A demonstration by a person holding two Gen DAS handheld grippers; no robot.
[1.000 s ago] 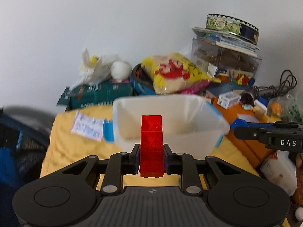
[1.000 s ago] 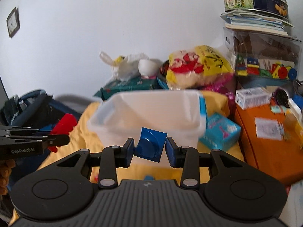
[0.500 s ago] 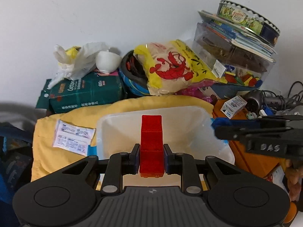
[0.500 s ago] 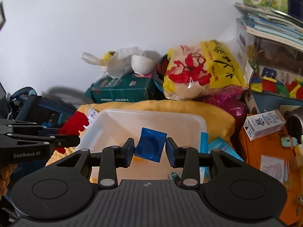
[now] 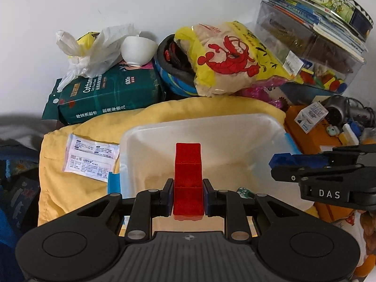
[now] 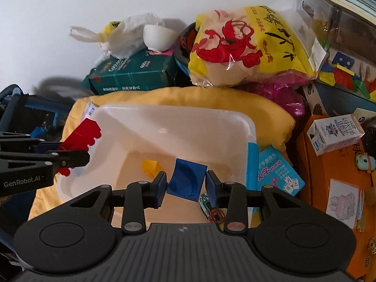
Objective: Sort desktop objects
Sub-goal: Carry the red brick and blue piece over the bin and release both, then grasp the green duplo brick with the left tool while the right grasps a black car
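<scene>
My left gripper [image 5: 188, 196] is shut on a tall red block [image 5: 188, 176] and holds it above the near edge of a white plastic bin [image 5: 211, 127]. My right gripper [image 6: 186, 184] is shut on a blue block [image 6: 186, 181] with a curved cut-out, held over the bin [image 6: 164, 122] near its right side. A yellow block [image 6: 149, 166] lies on the bin's floor, and a small patterned piece [image 6: 204, 203] lies near its front. The left gripper with the red block [image 6: 80, 138] shows at the left of the right wrist view. The right gripper [image 5: 293, 164] shows at the right of the left wrist view.
The bin sits on a yellow cushion [image 5: 77, 183]. Behind it are a green tissue pack [image 5: 110, 96], a white bowl [image 5: 137, 50], a yellow lobster-print bag [image 5: 235, 58] and a clear toy box [image 5: 310, 54]. An orange box [image 6: 333, 188], a milk carton [image 6: 336, 132] and blue cards [image 6: 277, 174] lie to the right.
Both grippers have risen and tipped down over the bin, so its inside and the yellow block now show. Each still grips its block.
</scene>
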